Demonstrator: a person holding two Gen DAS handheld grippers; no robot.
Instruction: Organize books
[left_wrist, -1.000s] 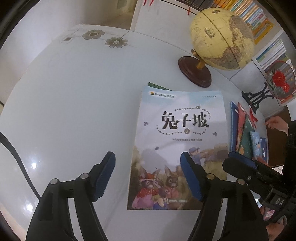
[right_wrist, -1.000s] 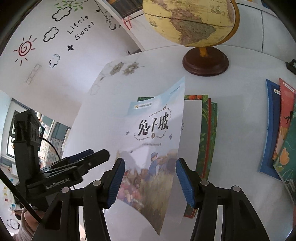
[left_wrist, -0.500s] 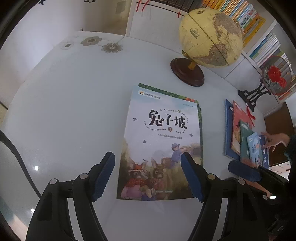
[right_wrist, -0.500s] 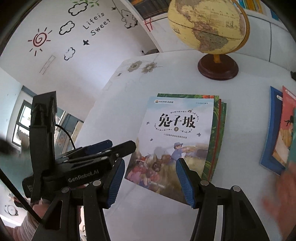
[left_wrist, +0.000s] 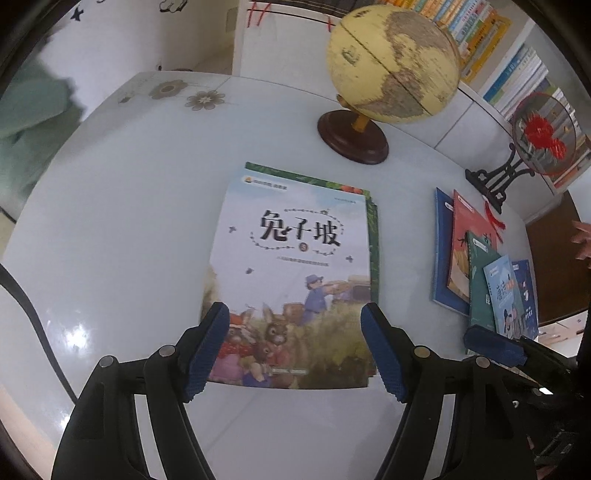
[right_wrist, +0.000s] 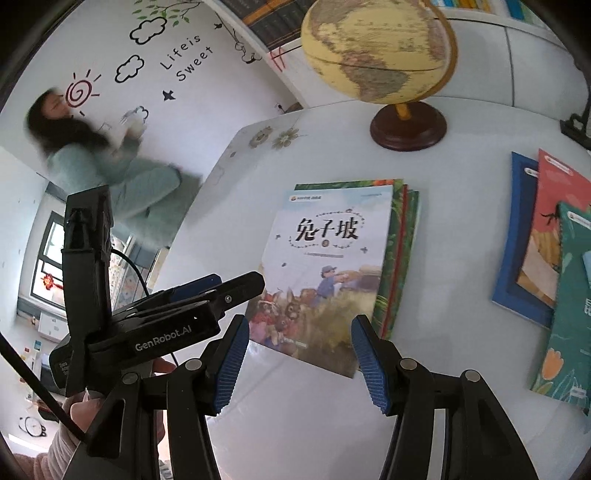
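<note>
Left wrist view: the rabbit book (left_wrist: 295, 273) lies flat at frame centre beyond the spread, empty left gripper (left_wrist: 295, 350) (long axis vertical, title uppermost).

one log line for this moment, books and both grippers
rabbit book: flat atop stack | left gripper: open, empty | right gripper: open, empty | fanned books: unsorted

Left wrist view: from above, steeply down along its blue-padded fingers (left_wrist: 207, 347) onto the pale glossy worktop (left_wrist: 110, 221), close.
Right wrist view: same downward look, from further right, slightly flatter.
Shared: rabbit-cover picture book (left_wrist: 295, 280) (right_wrist: 325, 266), yellow globe on dark wooden base (left_wrist: 391, 62) (right_wrist: 376, 51).
</note>
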